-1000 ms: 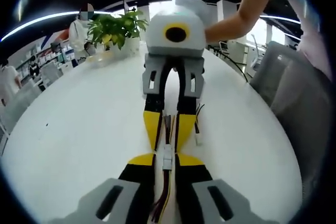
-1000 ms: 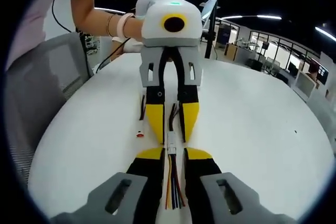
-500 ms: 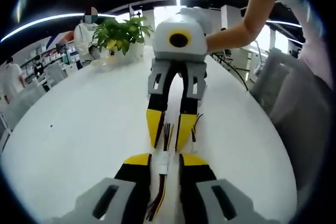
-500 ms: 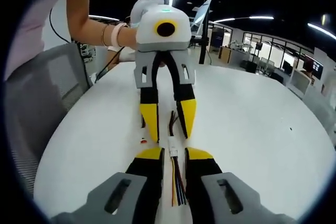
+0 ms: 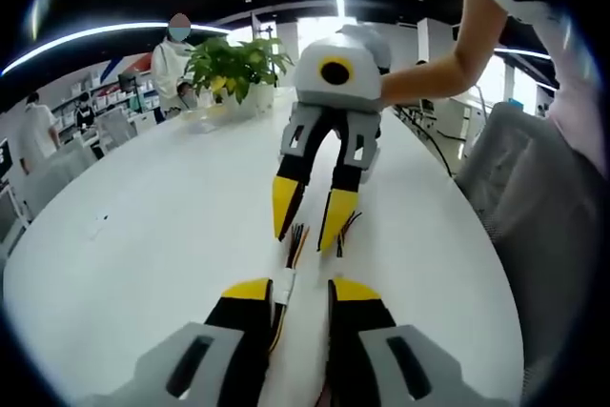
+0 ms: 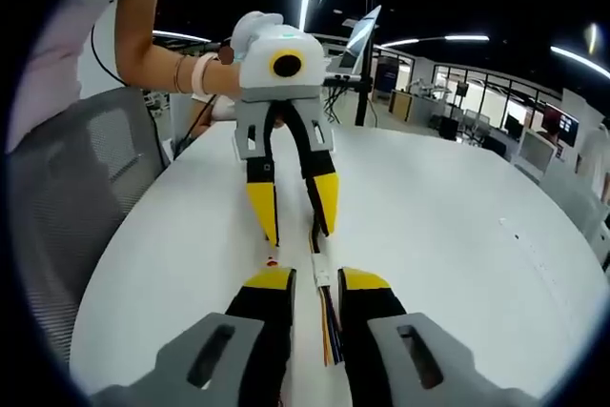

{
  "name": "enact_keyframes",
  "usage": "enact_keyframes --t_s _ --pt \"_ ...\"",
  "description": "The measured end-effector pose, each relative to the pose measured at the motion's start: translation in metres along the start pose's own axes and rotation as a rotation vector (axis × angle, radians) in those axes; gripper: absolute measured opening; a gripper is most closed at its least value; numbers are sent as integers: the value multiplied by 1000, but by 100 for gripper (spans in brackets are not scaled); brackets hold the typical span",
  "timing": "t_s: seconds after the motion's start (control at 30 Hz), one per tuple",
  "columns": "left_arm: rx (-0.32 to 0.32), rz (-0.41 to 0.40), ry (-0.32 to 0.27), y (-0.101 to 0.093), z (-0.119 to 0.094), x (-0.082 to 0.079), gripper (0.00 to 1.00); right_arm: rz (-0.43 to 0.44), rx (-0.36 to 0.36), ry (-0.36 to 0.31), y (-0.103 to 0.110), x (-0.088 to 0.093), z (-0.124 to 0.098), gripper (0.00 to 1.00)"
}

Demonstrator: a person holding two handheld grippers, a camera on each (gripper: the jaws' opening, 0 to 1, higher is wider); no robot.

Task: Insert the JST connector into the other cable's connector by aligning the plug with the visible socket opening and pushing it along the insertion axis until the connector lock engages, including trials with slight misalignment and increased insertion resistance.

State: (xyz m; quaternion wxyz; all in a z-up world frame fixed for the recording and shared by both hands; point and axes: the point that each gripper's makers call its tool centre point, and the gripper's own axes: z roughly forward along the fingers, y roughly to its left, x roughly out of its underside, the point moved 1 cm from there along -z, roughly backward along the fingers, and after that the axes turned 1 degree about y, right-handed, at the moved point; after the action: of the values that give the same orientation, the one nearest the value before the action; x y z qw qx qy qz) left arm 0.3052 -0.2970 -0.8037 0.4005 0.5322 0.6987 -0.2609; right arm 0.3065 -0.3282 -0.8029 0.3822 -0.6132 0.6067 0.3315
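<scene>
Lying on the table (image 5: 143, 235), the joined connector (image 6: 322, 276) and wires (image 5: 297, 238) are resting between both grippers' spread tips; left gripper (image 5: 300, 291) and right gripper (image 6: 317, 279) are gaping, released, gripping nothing.

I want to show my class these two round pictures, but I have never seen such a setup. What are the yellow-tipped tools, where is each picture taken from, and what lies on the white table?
A person holds two handheld grippers, each carrying a fisheye camera looking along its own jaws. In the left gripper view, the left gripper rises from the bottom and the right gripper faces it. The right gripper view is the reverse: right gripper below, left gripper opposite. Both stand open, holding nothing. Between them on the white table lies the joined cable with coloured wires; a potted plant stands farther back.
</scene>
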Motion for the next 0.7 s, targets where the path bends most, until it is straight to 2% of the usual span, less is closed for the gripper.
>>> enact_keyframes --t_s 0.37,0.5,0.7 --pt "-7 -56 -33 -17 -8 -3 19 29 -44 -67 18 -5 -6 21" --pt "-12 -87 -54 -14 -14 6 20 13 -45 -82 24 -2 -7 20" --pt "-17 -99 -80 -10 -16 15 20 40 -24 -94 26 8 -8 19"
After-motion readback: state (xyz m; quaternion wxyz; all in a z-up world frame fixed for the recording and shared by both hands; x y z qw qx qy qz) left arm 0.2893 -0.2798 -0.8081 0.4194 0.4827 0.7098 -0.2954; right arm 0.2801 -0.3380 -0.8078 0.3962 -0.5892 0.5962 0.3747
